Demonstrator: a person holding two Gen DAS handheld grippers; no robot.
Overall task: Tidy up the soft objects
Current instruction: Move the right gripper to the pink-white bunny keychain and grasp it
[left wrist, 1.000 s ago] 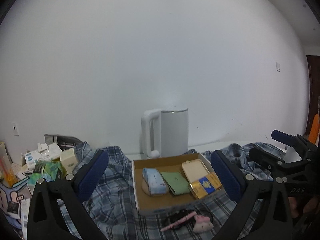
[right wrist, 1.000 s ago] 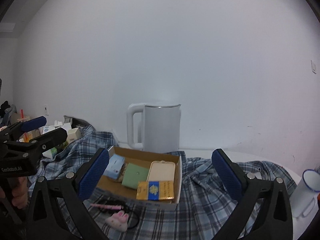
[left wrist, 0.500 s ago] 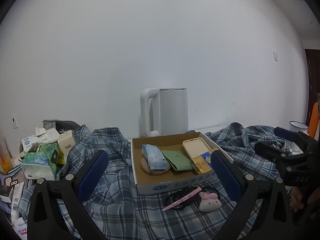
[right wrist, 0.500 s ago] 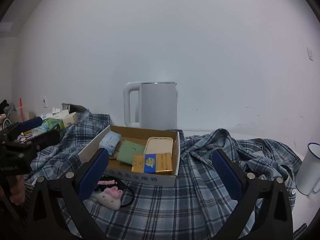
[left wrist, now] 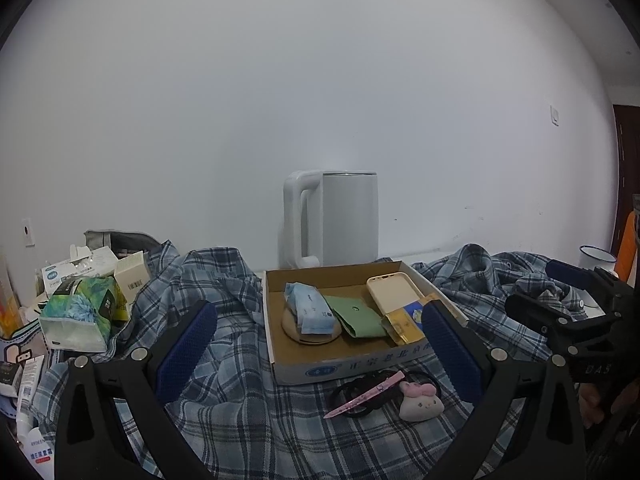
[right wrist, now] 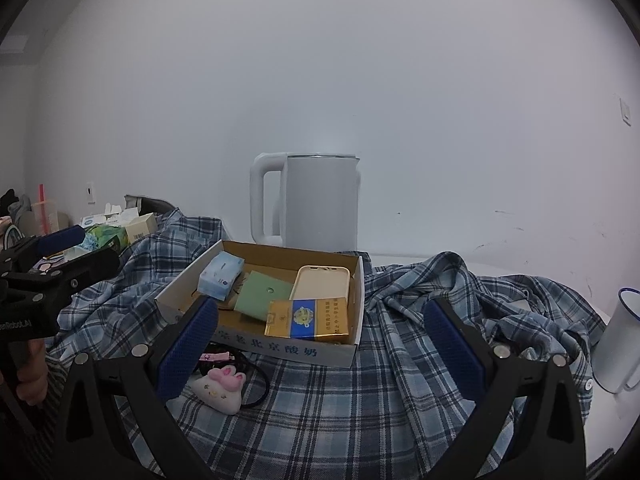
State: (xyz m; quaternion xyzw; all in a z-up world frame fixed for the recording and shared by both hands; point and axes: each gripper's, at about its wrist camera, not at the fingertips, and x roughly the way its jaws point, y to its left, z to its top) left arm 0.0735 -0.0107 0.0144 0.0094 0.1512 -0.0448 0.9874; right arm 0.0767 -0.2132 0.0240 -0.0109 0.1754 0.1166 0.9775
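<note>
A blue plaid shirt (left wrist: 224,384) (right wrist: 400,380) lies rumpled over the table. On it stands a shallow cardboard box (left wrist: 344,364) (right wrist: 280,346) holding a blue tissue pack (left wrist: 308,307) (right wrist: 221,275), a green pouch (left wrist: 354,316), a cream phone case (right wrist: 322,283) and a gold-blue packet (right wrist: 310,318). In front of the box lie a white plush bunny (left wrist: 420,400) (right wrist: 218,388), black hair ties and a pink clip (left wrist: 364,394). My left gripper (left wrist: 320,348) and right gripper (right wrist: 320,350) are both open and empty, held above the shirt.
A white electric kettle (left wrist: 330,220) (right wrist: 308,204) stands behind the box by the wall. Tissue packs and small boxes (left wrist: 80,308) pile up at the left. A white enamel mug (right wrist: 618,344) stands at the right edge.
Both grippers have moved closer and tilted down, so the box and shirt sit higher and larger in view. Both stay open.
</note>
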